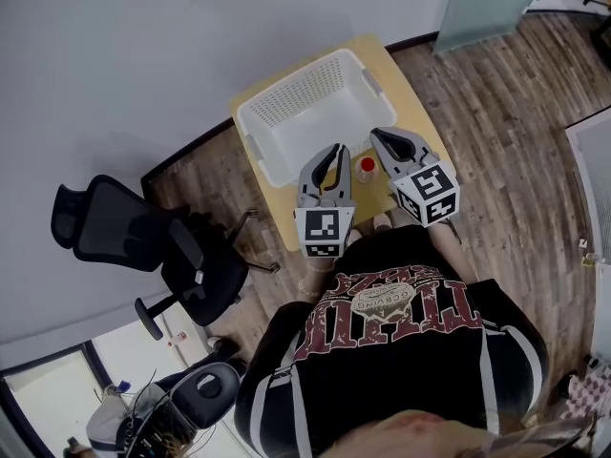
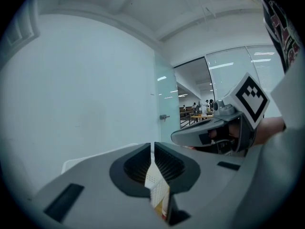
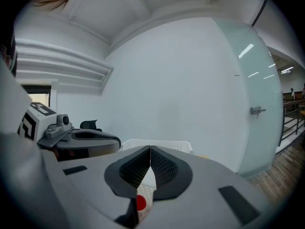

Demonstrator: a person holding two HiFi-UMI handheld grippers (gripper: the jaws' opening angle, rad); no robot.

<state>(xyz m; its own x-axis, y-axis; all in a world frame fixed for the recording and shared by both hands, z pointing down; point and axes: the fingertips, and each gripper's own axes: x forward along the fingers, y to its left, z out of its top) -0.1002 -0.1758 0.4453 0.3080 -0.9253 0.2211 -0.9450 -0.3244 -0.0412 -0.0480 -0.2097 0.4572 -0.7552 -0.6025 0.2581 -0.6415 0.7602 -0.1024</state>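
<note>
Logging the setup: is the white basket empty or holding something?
Empty. The head view shows the white basket with only its bare perforated floor; the small red-capped bottle stands outside it on the table.

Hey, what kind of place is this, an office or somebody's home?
Most likely an office or lab room rather than a home. It has a black swivel office chair on wood-look flooring, a frosted glass partition, and a small table bearing a white plastic basket.
</note>
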